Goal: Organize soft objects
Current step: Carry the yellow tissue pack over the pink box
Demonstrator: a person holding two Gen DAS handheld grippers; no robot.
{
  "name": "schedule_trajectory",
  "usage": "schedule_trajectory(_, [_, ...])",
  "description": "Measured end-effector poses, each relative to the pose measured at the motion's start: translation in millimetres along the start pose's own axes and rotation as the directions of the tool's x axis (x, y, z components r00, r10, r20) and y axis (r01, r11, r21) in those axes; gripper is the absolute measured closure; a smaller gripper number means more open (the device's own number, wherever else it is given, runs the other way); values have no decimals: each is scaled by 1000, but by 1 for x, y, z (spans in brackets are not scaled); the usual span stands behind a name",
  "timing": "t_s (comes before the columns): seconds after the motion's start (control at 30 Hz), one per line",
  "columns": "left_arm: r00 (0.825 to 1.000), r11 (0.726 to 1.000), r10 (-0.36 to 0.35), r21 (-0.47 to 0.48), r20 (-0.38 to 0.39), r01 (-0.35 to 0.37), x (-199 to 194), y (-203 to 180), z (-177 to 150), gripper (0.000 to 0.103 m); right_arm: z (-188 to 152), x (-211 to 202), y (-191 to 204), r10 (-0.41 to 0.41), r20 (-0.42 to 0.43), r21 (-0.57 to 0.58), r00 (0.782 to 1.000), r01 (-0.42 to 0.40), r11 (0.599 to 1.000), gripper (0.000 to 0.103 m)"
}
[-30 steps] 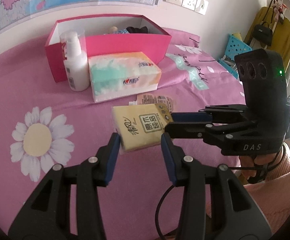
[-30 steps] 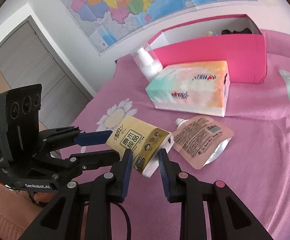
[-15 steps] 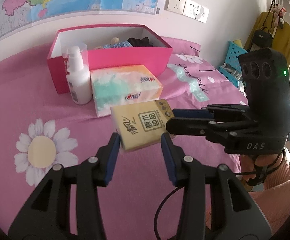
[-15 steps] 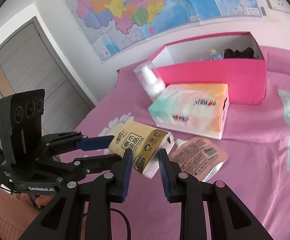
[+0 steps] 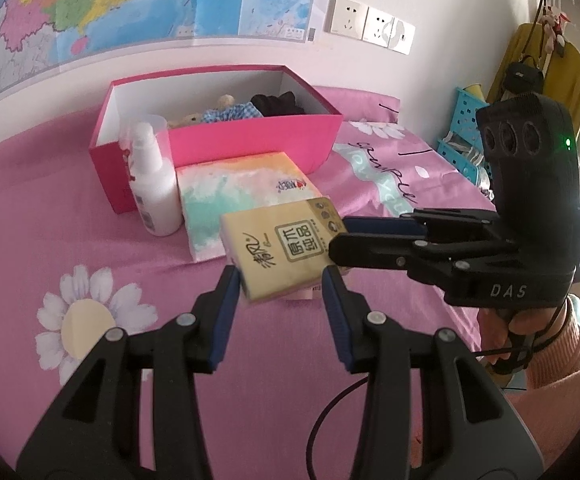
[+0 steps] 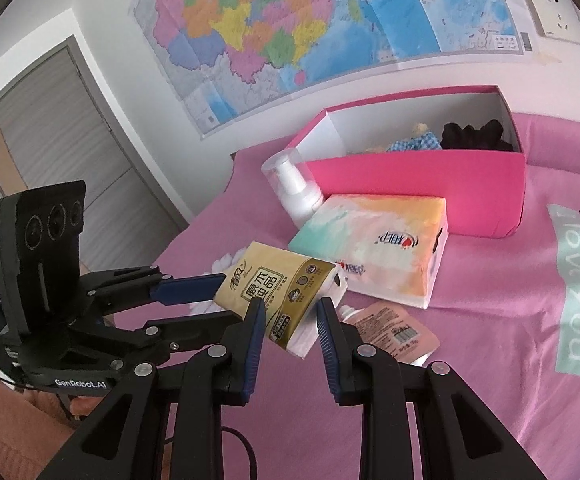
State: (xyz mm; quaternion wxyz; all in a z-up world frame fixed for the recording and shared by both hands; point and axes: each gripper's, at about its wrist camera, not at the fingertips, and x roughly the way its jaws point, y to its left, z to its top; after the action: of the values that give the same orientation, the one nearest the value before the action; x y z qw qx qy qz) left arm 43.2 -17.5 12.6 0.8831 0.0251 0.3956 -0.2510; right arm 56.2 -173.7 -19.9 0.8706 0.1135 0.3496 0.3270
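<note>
A yellow tissue pack (image 5: 280, 248) hangs in the air above the pink bed, held from both ends. My left gripper (image 5: 282, 286) is shut on its near end. My right gripper (image 6: 290, 312) is shut on its other end, also shown in the right wrist view (image 6: 278, 296). The right gripper's fingers (image 5: 374, 240) reach in from the right in the left wrist view. The pink box (image 5: 250, 140) behind holds a plush toy (image 5: 214, 114) and dark cloth (image 5: 276, 104); it also shows in the right wrist view (image 6: 418, 184).
A large pastel tissue pack (image 5: 242, 196) and a white spray bottle (image 5: 152, 188) stand in front of the box. A flat pouch (image 6: 394, 332) lies on the bedspread under the held pack. A wall with a map is behind; a blue basket (image 5: 466, 120) stands right.
Both grippers have lifted the yellow tissue pack higher above the bed and toward the pink box. The pouch has stayed on the bedspread.
</note>
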Motion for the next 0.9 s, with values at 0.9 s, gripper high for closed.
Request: schedule_trajectory(0.9, [999, 1000, 15, 22, 29, -15, 10, 2, 26, 59, 27, -9, -8, -24, 40, -22, 999, 25, 999, 75])
